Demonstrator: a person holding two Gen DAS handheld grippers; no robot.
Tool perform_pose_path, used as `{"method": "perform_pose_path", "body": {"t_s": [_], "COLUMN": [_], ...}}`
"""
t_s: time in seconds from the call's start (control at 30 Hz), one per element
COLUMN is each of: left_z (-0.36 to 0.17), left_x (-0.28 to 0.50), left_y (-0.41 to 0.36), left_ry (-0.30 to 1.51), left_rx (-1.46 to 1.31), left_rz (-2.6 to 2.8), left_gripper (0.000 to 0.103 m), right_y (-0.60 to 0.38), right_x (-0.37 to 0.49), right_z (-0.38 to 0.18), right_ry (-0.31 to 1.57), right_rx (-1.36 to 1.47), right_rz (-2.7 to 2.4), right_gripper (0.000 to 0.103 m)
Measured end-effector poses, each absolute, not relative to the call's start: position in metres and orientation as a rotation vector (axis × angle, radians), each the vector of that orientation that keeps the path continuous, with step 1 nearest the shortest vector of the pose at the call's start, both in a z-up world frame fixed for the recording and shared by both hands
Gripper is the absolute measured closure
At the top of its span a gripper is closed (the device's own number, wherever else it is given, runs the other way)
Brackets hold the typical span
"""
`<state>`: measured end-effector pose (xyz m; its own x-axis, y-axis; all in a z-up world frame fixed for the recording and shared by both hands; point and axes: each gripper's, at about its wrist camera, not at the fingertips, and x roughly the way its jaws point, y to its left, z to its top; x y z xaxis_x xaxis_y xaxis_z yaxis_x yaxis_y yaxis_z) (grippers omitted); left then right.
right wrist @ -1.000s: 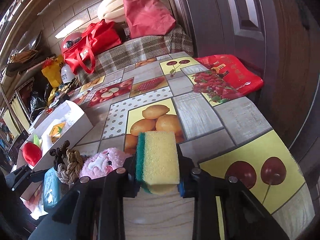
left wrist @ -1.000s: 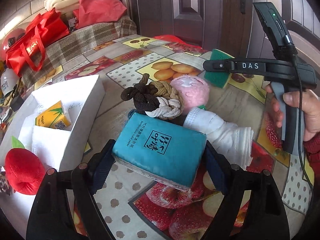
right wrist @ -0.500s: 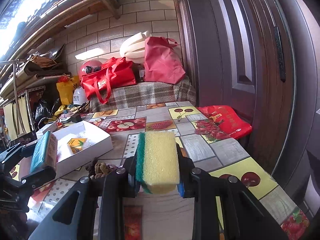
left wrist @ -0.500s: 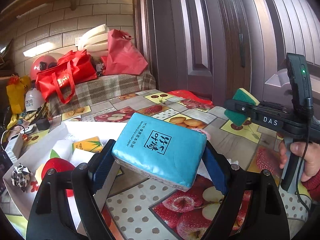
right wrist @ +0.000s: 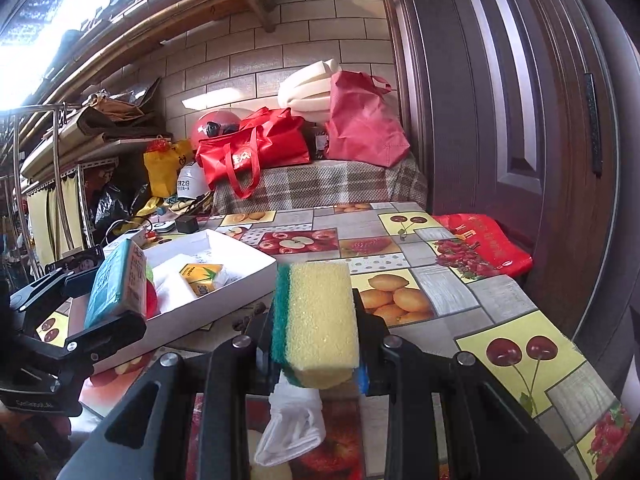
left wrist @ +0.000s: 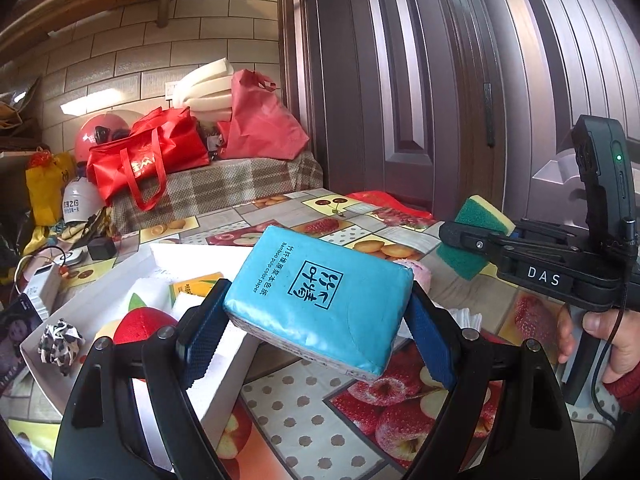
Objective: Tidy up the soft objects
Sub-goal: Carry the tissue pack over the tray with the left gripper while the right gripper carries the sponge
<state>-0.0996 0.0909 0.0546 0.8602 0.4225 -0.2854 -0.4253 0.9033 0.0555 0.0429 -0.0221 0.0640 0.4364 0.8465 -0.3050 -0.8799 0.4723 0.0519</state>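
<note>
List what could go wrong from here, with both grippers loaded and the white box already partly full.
1. The blue tissue pack sits tilted in the left gripper, pinched near its lower edge; being soft, it might slip out on the way.
2. The white box already holds a red plush and a yellow carton, so free room looks tight.
3. The right gripper, holding the sponge, is close by; both heading for the box could collide.
</note>
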Motion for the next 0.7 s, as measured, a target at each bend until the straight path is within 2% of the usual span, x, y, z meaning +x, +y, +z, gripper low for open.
{"method": "perform_pose_path", "body": {"t_s": [0.7], "left_z": [0.053], "left_x": [-0.153], "left_y": [0.126], "left_ry": [0.258], "left_rx": [-0.073], "left_rz": [0.591], "left_gripper": [0.018], "right_y": [0.01], "right_x": [-0.008], "right_z": [0.062], "right_ry": [0.281], "right_rx": [-0.192], "right_rz": [1.181], "right_gripper": [0.075]}}
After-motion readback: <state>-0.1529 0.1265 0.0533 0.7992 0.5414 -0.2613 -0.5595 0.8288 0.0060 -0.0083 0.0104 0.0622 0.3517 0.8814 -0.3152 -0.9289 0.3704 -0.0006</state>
